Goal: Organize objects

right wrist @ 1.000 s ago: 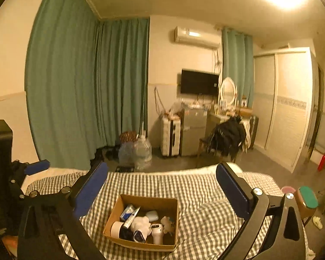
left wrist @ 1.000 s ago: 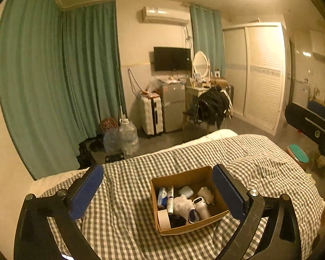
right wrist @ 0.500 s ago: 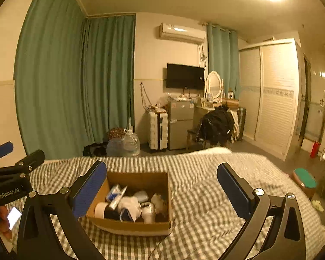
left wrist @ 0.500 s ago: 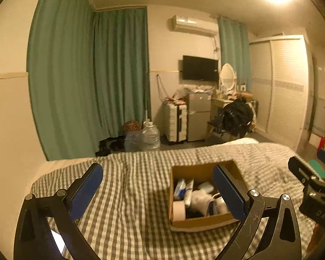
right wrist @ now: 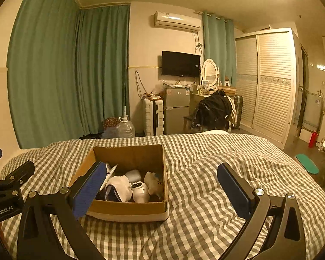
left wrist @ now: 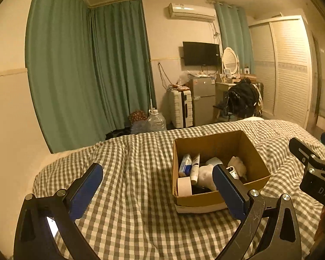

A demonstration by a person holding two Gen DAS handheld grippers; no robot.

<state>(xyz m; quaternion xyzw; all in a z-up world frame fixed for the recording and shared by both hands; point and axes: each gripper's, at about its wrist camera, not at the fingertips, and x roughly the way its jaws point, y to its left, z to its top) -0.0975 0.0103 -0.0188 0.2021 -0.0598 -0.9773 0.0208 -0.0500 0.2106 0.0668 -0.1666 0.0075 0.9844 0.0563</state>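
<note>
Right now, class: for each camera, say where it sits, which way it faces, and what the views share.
Left wrist: rides the left gripper, facing across the bed; its open fingers show, right gripper's body at right.
Right wrist: rides the right gripper, facing likewise; left gripper at left.
Shared: cardboard box, checked blanket, television.

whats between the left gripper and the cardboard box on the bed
Only bare checkered bedspread, seen in the left wrist view. The open left gripper hovers short of the cardboard box, its right finger overlapping the box's contents in the image.
</note>
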